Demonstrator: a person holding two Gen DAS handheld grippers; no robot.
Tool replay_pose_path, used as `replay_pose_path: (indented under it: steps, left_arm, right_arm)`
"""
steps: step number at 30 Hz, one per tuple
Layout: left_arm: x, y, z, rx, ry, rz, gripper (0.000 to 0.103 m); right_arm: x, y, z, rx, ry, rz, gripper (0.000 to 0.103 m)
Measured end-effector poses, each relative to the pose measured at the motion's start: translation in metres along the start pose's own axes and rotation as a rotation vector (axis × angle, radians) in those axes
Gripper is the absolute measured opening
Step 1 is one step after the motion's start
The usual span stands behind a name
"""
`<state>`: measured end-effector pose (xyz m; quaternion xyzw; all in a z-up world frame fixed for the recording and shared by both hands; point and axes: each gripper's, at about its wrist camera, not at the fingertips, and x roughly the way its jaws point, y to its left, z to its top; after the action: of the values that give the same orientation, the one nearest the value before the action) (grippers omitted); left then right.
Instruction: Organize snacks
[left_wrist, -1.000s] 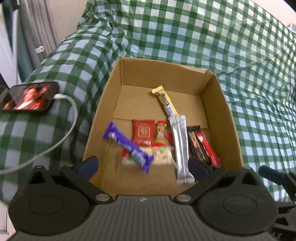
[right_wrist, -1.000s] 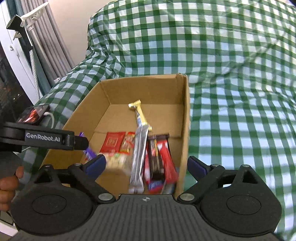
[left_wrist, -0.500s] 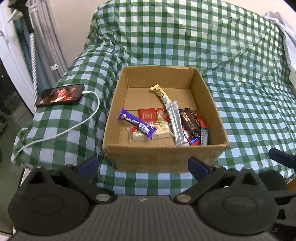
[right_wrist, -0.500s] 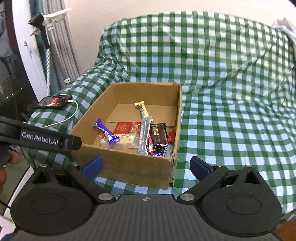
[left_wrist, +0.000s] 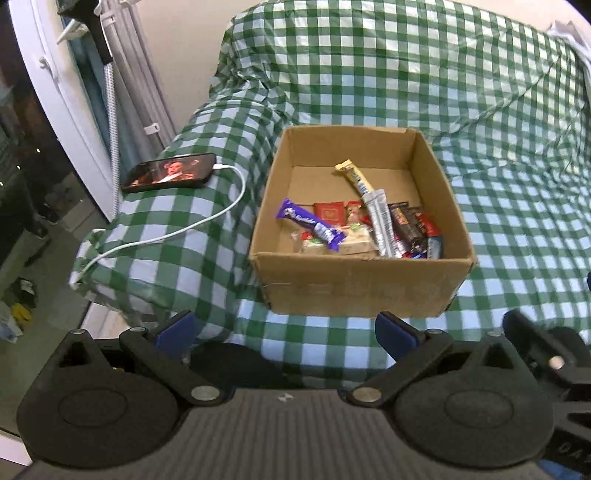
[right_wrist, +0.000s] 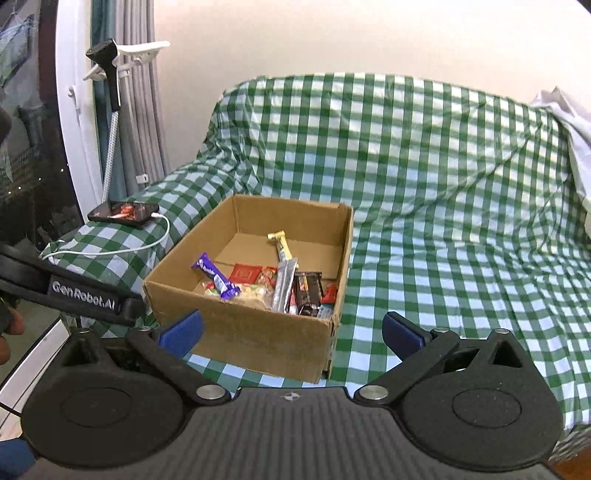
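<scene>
An open cardboard box (left_wrist: 364, 284) sits on a sofa draped in a green-and-white checked cover (left_wrist: 517, 166), and the snacks lie bunched in its near half. A purple chocolate bar (left_wrist: 310, 229) lies slanted at the box's 8 o'clock side, resting on a clear packet of pale biscuits (left_wrist: 347, 242). Just behind it, toward 12 o'clock, sits a flat red packet (left_wrist: 330, 213). A long silver stick pack (left_wrist: 380, 223) runs down the middle, with a yellow-ended bar (left_wrist: 352, 177) reaching from its top toward 11 o'clock. At the box's 4 o'clock corner a dark brown bar (left_wrist: 408, 227) is stacked with red and blue wrappers.

The left gripper (left_wrist: 286, 330) hangs short of the box's near wall, blue pads spread wide with only checked cloth between them. The right gripper (right_wrist: 291, 332) is likewise short of the box, jaws opening to their widest and pinching nothing; the box's near corner shows between its pads.

At the box's 10 o'clock, a phone (left_wrist: 171, 177) with a lit screen lies on the covered armrest, and a white charging cable (left_wrist: 177, 230) trails from it toward 7 o'clock.
</scene>
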<state>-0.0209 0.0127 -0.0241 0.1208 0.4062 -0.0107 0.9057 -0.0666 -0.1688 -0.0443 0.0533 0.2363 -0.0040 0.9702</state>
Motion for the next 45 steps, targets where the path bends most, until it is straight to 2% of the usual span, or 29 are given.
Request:
replay_pose_path:
  steps: [4,11,45]
  left_arm:
    - [-0.003,0.003,-0.005,-0.013,0.002,-0.058,0.103]
    - [-0.009,-0.006,-0.01,0.031,-0.039,-0.016,0.103]
    - [-0.003,-0.007,-0.009,0.036,-0.011,-0.014,0.103]
  right_arm:
    - [-0.006,0.001,-0.002,-0.005,-0.009,-0.001,0.102]
    - [-0.009,-0.001,-0.004,0.003,-0.02,-0.004,0.102]
    - [-0.004,-0.001,-0.005,0.013,-0.018,0.016,0.102]
